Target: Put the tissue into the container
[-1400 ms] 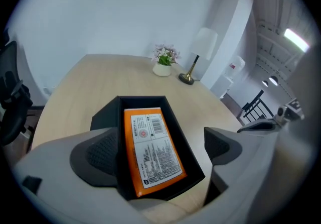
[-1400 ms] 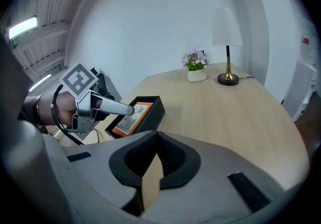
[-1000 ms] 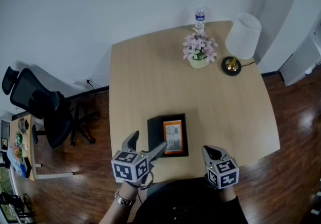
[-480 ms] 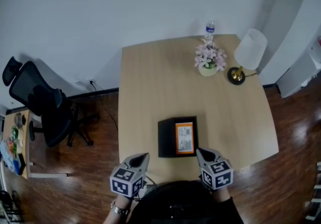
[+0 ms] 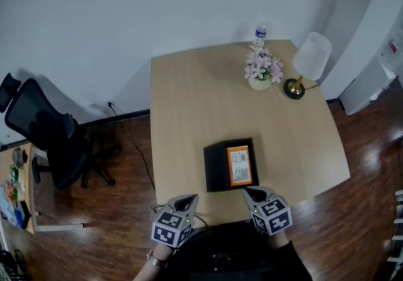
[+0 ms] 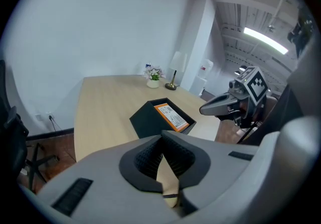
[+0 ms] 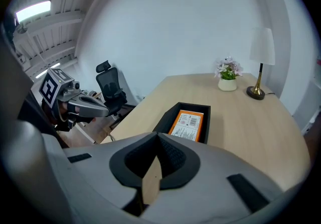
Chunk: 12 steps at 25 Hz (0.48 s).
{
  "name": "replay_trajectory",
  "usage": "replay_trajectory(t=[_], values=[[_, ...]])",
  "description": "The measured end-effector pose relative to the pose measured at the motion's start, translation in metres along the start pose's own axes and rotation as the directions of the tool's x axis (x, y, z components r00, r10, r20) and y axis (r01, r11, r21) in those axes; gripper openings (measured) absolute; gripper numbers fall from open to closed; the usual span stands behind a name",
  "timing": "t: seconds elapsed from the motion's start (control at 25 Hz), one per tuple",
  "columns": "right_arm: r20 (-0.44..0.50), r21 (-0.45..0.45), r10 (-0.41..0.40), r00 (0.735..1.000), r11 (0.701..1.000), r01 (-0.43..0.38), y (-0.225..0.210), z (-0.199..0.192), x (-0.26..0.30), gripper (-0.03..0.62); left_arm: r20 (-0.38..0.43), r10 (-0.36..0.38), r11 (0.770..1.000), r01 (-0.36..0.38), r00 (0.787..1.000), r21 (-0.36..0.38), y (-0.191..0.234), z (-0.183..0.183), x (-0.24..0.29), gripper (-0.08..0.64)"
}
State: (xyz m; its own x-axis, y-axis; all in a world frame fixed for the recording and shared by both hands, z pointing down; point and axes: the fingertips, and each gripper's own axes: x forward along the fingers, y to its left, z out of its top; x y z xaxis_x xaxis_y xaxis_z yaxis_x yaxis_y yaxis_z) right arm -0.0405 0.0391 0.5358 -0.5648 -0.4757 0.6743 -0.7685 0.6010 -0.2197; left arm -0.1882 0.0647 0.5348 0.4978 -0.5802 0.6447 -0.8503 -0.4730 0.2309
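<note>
A black open container (image 5: 213, 166) stands near the front of the wooden table (image 5: 189, 103). An orange tissue pack (image 5: 239, 165) lies inside it, on the right side. My left gripper (image 5: 187, 200) hovers over the table's near edge, in front of and left of the container, jaws shut with nothing between them. My right gripper (image 5: 251, 193) sits just in front of the container's right corner, jaws also shut and empty. The left gripper view shows the container (image 6: 145, 123), the pack (image 6: 170, 116) and the right gripper (image 6: 216, 107). The right gripper view shows the container (image 7: 168, 123), the pack (image 7: 188, 123) and the left gripper (image 7: 93, 109).
At the table's far right stand a pot of pink flowers (image 5: 261, 73), a white-shaded lamp on a brass base (image 5: 310, 59) and a water bottle (image 5: 259, 33). A black office chair (image 5: 47, 138) stands on the wooden floor to the left.
The left gripper's jaws stood wide open beside the container's left side; they have shut, and the gripper has drawn back to the table's near edge. The right gripper has barely moved.
</note>
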Motion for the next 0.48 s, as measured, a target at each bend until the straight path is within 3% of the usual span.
replay_trajectory(t=[0.48], values=[[0.006, 0.004, -0.015, 1.0, 1.0, 0.015, 0.0062, 0.0047, -0.0029, 0.0, 0.012, -0.028, 0.999, 0.028, 1.0, 0.022, 0.0032, 0.0073, 0.0007, 0.0]])
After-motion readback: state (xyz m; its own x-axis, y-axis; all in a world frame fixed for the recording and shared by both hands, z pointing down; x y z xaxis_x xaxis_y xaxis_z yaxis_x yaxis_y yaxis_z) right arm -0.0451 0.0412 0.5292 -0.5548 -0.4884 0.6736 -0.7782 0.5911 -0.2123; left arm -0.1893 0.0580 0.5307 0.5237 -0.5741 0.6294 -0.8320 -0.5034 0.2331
